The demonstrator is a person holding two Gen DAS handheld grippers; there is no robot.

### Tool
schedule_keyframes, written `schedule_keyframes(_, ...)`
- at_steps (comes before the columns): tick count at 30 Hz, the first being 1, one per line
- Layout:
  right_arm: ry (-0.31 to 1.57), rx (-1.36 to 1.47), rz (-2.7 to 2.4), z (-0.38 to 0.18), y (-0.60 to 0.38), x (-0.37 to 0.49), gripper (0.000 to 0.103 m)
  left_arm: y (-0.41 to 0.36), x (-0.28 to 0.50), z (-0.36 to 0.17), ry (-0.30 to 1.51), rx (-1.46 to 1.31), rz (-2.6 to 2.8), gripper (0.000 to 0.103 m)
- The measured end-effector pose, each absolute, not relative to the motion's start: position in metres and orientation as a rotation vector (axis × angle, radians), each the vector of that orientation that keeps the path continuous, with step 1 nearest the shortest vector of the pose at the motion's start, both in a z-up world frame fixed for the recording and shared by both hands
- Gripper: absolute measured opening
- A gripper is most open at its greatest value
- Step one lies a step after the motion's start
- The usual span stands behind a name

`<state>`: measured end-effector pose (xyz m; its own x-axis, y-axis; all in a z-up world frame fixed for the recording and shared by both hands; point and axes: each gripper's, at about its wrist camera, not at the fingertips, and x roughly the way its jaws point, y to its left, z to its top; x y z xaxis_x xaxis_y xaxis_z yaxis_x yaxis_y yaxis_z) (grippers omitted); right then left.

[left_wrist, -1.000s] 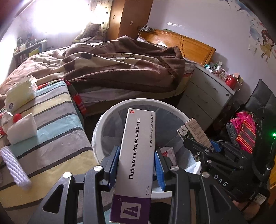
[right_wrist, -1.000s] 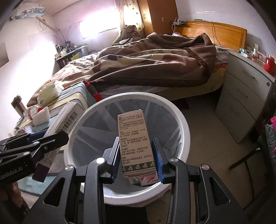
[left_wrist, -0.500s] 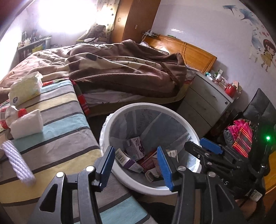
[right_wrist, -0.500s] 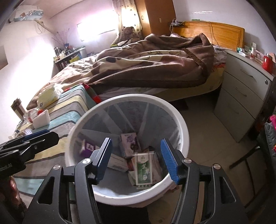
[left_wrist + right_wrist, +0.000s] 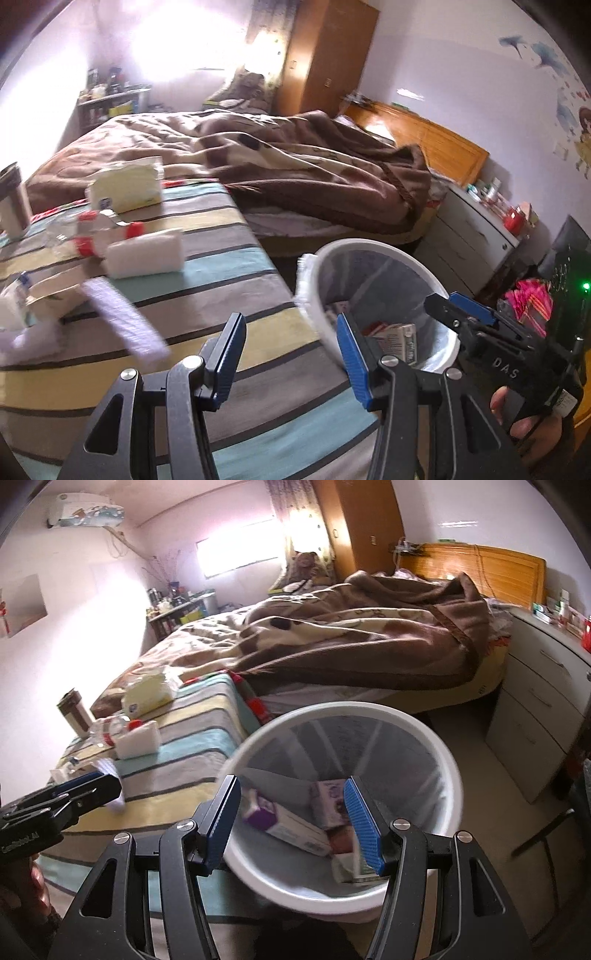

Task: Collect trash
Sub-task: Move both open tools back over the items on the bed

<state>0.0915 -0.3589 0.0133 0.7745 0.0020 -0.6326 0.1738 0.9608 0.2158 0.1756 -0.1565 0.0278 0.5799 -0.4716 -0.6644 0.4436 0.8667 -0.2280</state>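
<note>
- Left wrist view, from the left edge: the striped table (image 5: 221, 266) still carries clutter. At ten o'clock from my left gripper (image 5: 290, 356) lies a white knitted strip (image 5: 122, 325), blurred, its long axis running from upper left to lower right, its near end pointing toward my jaws.
- Beyond it, at about eleven o'clock, sits a white block (image 5: 146, 254) lying crosswise, with red-capped bottles (image 5: 85, 236) just behind it and a yellow tissue pack (image 5: 125, 188) farther back.
- My left gripper stands spread with nothing between the blue pads; only tablecloth shows in the gap.
- At one o'clock is the white bin (image 5: 373, 247), just beside the table edge, with boxes (image 5: 397, 338) lying in its bottom.
- Right wrist view: the same table clutter sits well off at ten o'clock, the white block (image 5: 138, 740) among it, and my left gripper (image 5: 74, 794) shows at nine o'clock, between me and that clutter.
- My right gripper (image 5: 291, 819) is spread wide and empty, held directly over the bin (image 5: 436, 746).
- My judgement: the left hand is the nearer one for the next pick, and the strip is the closest piece, to be taken across its narrow width.
</note>
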Motion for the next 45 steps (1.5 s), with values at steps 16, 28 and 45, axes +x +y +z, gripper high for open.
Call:
schedule_keyframes(16, 0.684, 0.202, 0.071, 0.016, -0.286, 0.114, 0.06, -0.039, 0.179, 0.028, 0.758, -0.111, -0.317, 0.052)
schedule_keyframes(28, 0.737, 0.145, 0.187, 0.006, -0.23, 0.141, 0.06, 0.046, 0.194, 0.016, 0.77, -0.182, -0.144, 0.052)
schedule_keyframes(45, 0.842, 0.066, 0.286, -0.018, -0.172, 0.184, 0.074, 0.114, 0.231, -0.008, 0.799, -0.261, -0.05, 0.058)
